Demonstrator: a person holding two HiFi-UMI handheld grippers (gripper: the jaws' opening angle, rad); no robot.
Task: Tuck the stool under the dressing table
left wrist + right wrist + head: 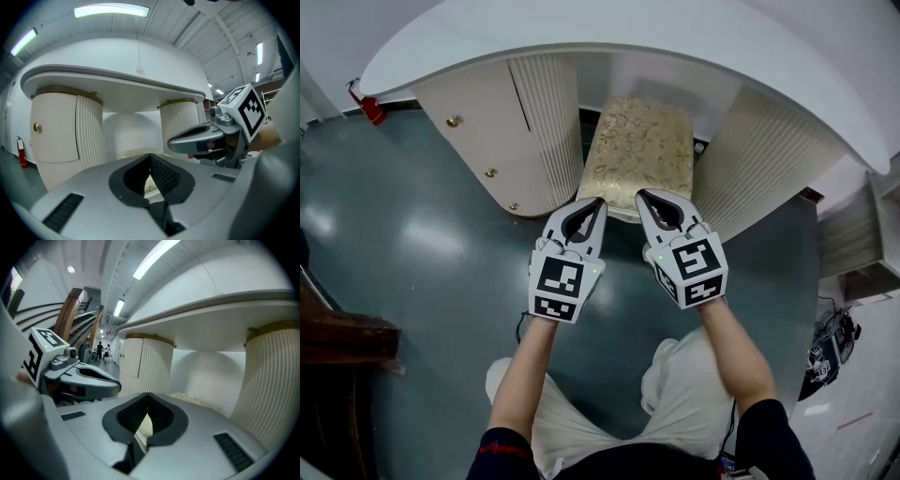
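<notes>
The stool (pixel 642 150), with a gold patterned cushion, stands in the knee gap of the white dressing table (pixel 675 37), between its two ribbed pedestals. Only the cushion's near edge pokes out from under the tabletop. My left gripper (pixel 598 202) and right gripper (pixel 642 195) hover side by side just above that near edge, both shut with nothing between the fingers. In the left gripper view the shut tips (pixel 150 155) point at the cushion (pixel 133 153), and the right gripper (pixel 171 141) is alongside. The right gripper view shows its shut tips (pixel 148 393) before the cushion (pixel 187 398).
The left pedestal (pixel 502 131) has a door with gold knobs; the right pedestal (pixel 759 159) is ribbed. A red fire extinguisher (pixel 367 105) stands at the far left wall. Shelving (pixel 853 234) and a tangle of cables (pixel 825 352) lie to the right, dark wooden furniture (pixel 337 375) to the left.
</notes>
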